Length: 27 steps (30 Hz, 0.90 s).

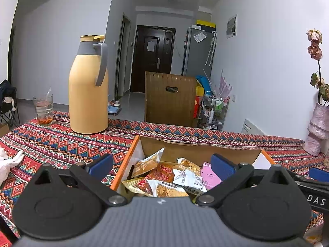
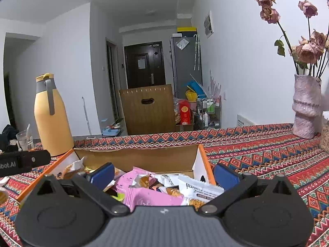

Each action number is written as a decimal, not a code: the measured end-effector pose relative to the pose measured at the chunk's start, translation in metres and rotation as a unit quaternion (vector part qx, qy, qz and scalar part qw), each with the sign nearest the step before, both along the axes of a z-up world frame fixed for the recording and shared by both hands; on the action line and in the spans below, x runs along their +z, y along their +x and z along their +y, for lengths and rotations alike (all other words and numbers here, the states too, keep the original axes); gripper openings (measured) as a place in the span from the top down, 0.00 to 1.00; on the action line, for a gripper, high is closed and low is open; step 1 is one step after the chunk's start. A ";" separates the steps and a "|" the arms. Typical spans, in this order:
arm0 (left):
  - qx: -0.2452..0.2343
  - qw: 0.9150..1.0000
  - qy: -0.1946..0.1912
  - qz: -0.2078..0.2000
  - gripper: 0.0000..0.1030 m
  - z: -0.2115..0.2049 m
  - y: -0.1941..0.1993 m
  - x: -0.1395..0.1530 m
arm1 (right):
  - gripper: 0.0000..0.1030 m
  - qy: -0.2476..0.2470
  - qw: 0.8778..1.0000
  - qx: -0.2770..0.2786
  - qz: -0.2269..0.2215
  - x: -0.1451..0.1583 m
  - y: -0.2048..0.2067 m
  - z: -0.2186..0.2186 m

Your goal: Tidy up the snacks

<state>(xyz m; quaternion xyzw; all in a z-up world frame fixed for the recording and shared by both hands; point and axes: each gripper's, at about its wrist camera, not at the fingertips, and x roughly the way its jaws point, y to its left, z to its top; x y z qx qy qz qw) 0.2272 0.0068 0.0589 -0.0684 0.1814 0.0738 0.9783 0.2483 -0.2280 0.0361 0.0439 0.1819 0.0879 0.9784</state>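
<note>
An open cardboard box (image 1: 197, 149) with orange edges sits on the patterned tablecloth and holds several snack packets. Orange-brown packets (image 1: 162, 174), a white packet (image 1: 190, 178) and a pink packet (image 1: 208, 176) lie inside. My left gripper (image 1: 162, 167) stands open just above the near side of the box, nothing between its blue pads. In the right wrist view the same box (image 2: 135, 157) shows a large pink packet (image 2: 152, 197) and a white packet (image 2: 198, 187). My right gripper (image 2: 163, 175) hangs open over them, touching nothing.
A tall yellow thermos (image 1: 88, 88) and a glass with a spoon (image 1: 43, 108) stand at the back left of the table. A pink vase of dried roses (image 2: 306, 107) stands at the back right. A wooden chair back (image 1: 169, 98) rises behind the far table edge.
</note>
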 end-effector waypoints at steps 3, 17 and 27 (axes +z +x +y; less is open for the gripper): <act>0.002 1.000 0.002 -0.001 0.00 0.001 -0.008 0.004 | 0.00 -0.002 1.000 -0.002 -0.002 0.005 -0.007 -0.002; -0.012 1.000 0.003 -0.003 0.00 0.004 -0.068 0.020 | 0.00 0.004 1.000 0.008 -0.007 0.023 -0.060 -0.008; -0.035 0.999 0.006 -0.010 0.00 0.006 -0.129 0.027 | 0.00 0.012 0.999 0.026 -0.016 0.035 -0.117 -0.021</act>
